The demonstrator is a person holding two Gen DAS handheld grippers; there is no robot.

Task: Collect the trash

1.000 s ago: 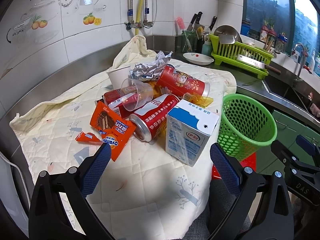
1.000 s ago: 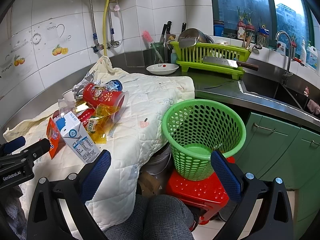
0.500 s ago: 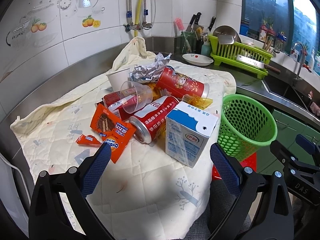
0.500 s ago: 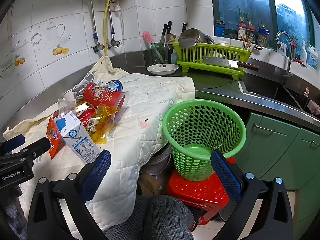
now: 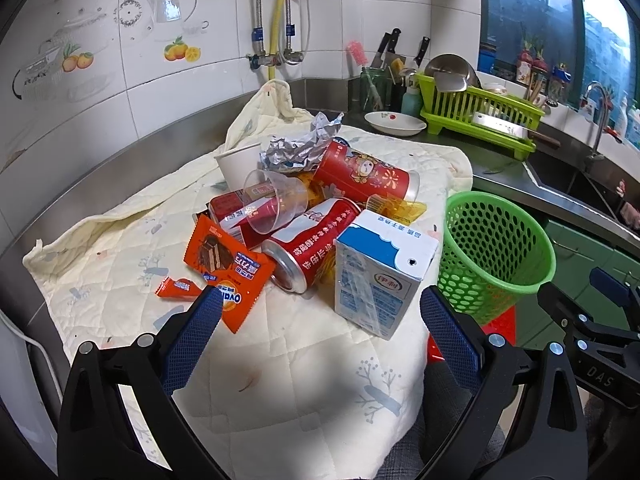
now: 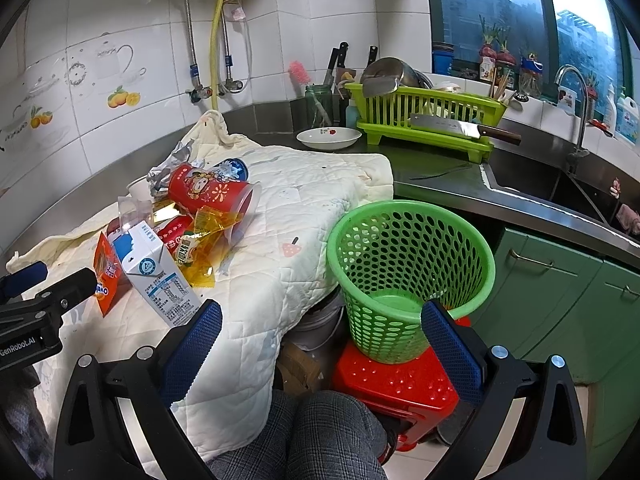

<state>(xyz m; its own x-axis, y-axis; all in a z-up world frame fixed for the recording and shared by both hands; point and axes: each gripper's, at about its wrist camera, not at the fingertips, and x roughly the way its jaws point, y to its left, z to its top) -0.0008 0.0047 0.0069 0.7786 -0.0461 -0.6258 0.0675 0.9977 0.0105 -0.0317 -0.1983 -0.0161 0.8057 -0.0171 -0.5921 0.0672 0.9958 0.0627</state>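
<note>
My left gripper [image 5: 320, 312] and right gripper [image 6: 322, 320] both gape empty; bare quilted cream cloth [image 5: 304, 368] lies before the litter, green mesh basket [image 6: 408, 256] just past its edge.

the far red can [image 5: 228, 210] lay mostly hidden behind the clear cup [image 5: 276, 204] and orange wrapper [image 5: 224, 260]. crumpled foil [image 5: 296, 148] covered part of the paper cup [image 5: 236, 164]. the red stool [image 6: 400, 384] under the green basket [image 6: 408, 264] was partly masked. print on the milk carton [image 5: 380, 276] was too small to read.
</note>
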